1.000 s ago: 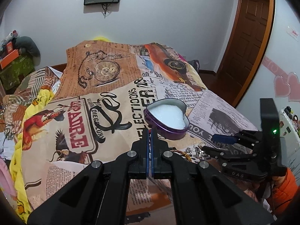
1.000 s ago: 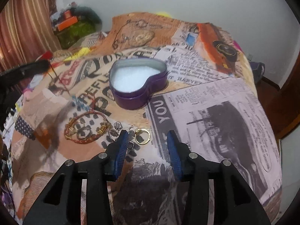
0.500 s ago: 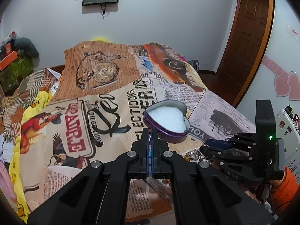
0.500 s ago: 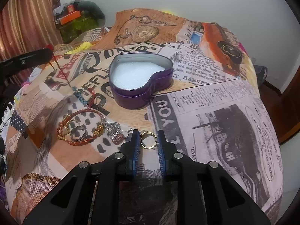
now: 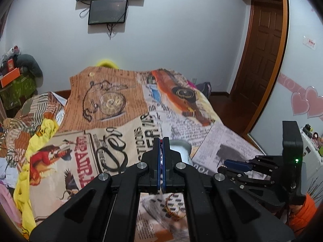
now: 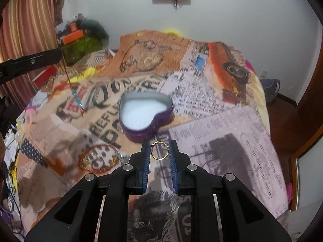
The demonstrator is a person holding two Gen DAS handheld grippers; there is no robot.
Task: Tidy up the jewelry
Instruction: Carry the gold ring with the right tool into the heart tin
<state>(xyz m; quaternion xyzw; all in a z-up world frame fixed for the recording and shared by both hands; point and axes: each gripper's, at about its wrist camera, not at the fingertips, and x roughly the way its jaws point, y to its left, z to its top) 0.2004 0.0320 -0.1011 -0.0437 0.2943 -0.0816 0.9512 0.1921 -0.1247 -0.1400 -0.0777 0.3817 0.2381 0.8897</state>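
Observation:
My right gripper (image 6: 159,149) is shut on a gold ring (image 6: 159,150) and holds it lifted, just in front of the purple heart-shaped tin (image 6: 145,115) with white padding. My left gripper (image 5: 161,147) is shut on a thin red cord with blue beads (image 6: 76,97), which dangles from its fingers at the left of the right wrist view. The tin (image 5: 179,149) is mostly hidden behind the left fingers. A red-and-gold beaded bracelet (image 6: 99,157) lies on the bedspread left of the right gripper; it also shows under the left gripper (image 5: 174,207).
The bed is covered with a newspaper-print spread (image 6: 222,133). Clutter and boxes (image 6: 78,38) stand at the far left by a curtain. A wooden door (image 5: 260,60) is at the right. The right gripper (image 5: 238,166) shows in the left wrist view.
My right gripper closed on the gold ring and lifted it off the spread toward the tin. My left gripper rose with the beaded cord hanging from it.

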